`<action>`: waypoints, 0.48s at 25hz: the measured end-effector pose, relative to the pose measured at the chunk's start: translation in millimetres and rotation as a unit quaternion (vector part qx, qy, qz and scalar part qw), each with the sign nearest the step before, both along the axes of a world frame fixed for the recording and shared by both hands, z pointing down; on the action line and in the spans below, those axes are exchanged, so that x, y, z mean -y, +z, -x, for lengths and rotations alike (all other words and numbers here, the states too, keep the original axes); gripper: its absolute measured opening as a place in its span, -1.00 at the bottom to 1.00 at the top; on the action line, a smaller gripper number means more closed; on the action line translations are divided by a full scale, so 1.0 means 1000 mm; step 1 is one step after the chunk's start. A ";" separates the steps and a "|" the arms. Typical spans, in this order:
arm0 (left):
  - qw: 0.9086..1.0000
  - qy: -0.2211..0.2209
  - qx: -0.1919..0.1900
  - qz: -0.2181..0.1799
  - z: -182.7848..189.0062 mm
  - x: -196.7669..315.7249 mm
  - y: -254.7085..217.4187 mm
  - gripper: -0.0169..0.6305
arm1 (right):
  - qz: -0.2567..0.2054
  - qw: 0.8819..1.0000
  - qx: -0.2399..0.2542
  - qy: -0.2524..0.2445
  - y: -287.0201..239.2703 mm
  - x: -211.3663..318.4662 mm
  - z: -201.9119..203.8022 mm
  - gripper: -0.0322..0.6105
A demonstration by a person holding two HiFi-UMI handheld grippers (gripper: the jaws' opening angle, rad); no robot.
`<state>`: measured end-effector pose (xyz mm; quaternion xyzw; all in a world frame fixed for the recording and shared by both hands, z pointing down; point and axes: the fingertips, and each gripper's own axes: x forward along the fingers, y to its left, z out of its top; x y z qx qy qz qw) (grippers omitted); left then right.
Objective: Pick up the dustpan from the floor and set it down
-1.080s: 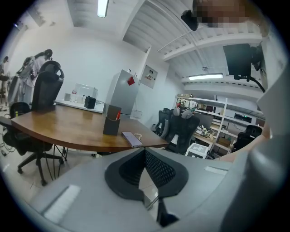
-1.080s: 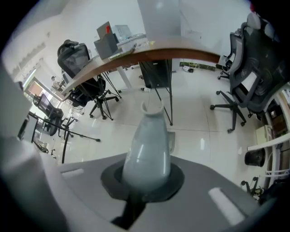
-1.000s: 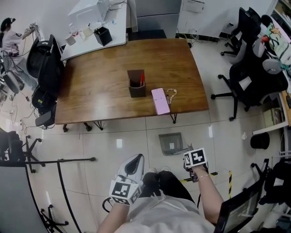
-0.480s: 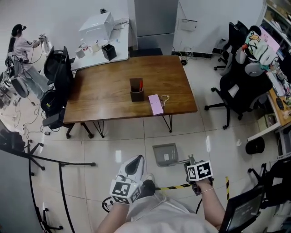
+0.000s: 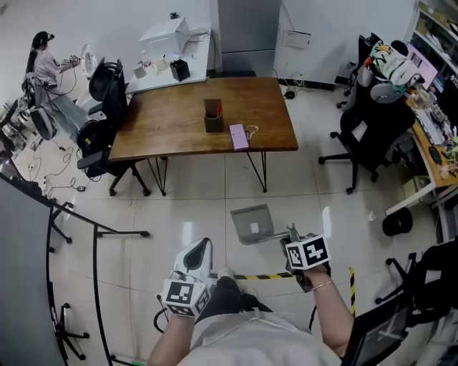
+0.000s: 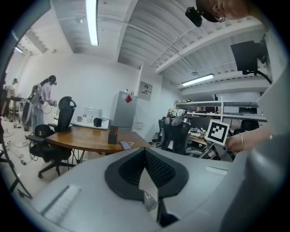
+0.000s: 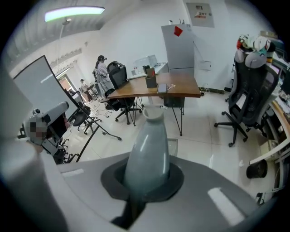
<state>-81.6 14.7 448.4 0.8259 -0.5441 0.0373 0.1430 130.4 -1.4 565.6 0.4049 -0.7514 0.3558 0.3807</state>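
Above glossy floor tiles (image 5: pixel 179 211) the right tool (image 5: pixel 291 233) clamps the dustpan (image 5: pixel 252 223) by its handle; the left tool (image 5: pixel 202 248) is closed, empty; wooden worktop (image 5: pixel 172 123) farther off.

No words, brand names or numbers are legible in any view. Black-and-white square code patterns cover the right marker cube (image 5: pixel 306 251) on the right gripper (image 5: pixel 290 231) and the left marker cube (image 5: pixel 180 296) on the left gripper (image 5: pixel 202 244), both well to the near side of the wooden table (image 5: pixel 179 121). A white label (image 5: pixel 253 227), its print too small to read, sits on the dustpan (image 5: pixel 242 214), between the table and the cubes. Yellow-and-black striped tape (image 5: pixel 266 276) lies on the floor beside the cubes. Beyond the table, a plain red diamond sticker (image 7: pixel 178 31) stands on the grey cabinet (image 7: pixel 181 50). The wall notice (image 7: pixel 203 8) above it is unreadable.
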 end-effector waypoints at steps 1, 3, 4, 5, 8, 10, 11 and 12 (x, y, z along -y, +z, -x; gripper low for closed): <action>1.000 0.004 0.001 -0.007 -0.004 -0.008 -0.005 -0.91 | -0.003 1.000 0.001 -0.002 -0.004 -0.009 0.000 -0.89; 1.000 0.009 0.001 -0.019 -0.007 -0.022 -0.013 -0.91 | -0.006 1.000 0.004 -0.005 -0.010 -0.028 0.001 -0.89; 1.000 0.012 0.003 -0.023 -0.008 -0.028 -0.015 -0.91 | -0.006 1.000 0.005 -0.006 -0.012 -0.038 0.001 -0.89; 1.000 0.015 0.006 -0.026 -0.009 -0.034 -0.015 -0.91 | -0.006 1.000 0.006 -0.004 -0.013 -0.047 -0.001 -0.89; 0.999 0.027 0.005 -0.033 -0.008 -0.040 -0.022 -0.91 | -0.006 1.000 0.011 0.010 -0.013 -0.061 -0.004 -0.89; 0.998 0.037 -0.004 -0.047 -0.008 -0.046 -0.032 -0.91 | -0.002 1.000 0.012 0.013 -0.010 -0.069 -0.003 -0.89; 0.997 0.043 -0.008 -0.057 -0.009 -0.049 -0.038 -0.91 | 0.001 1.000 0.012 0.013 -0.008 -0.072 -0.002 -0.89; 0.997 0.049 -0.008 -0.067 -0.009 -0.053 -0.043 -0.91 | 0.002 1.000 0.012 0.014 -0.007 -0.074 0.000 -0.89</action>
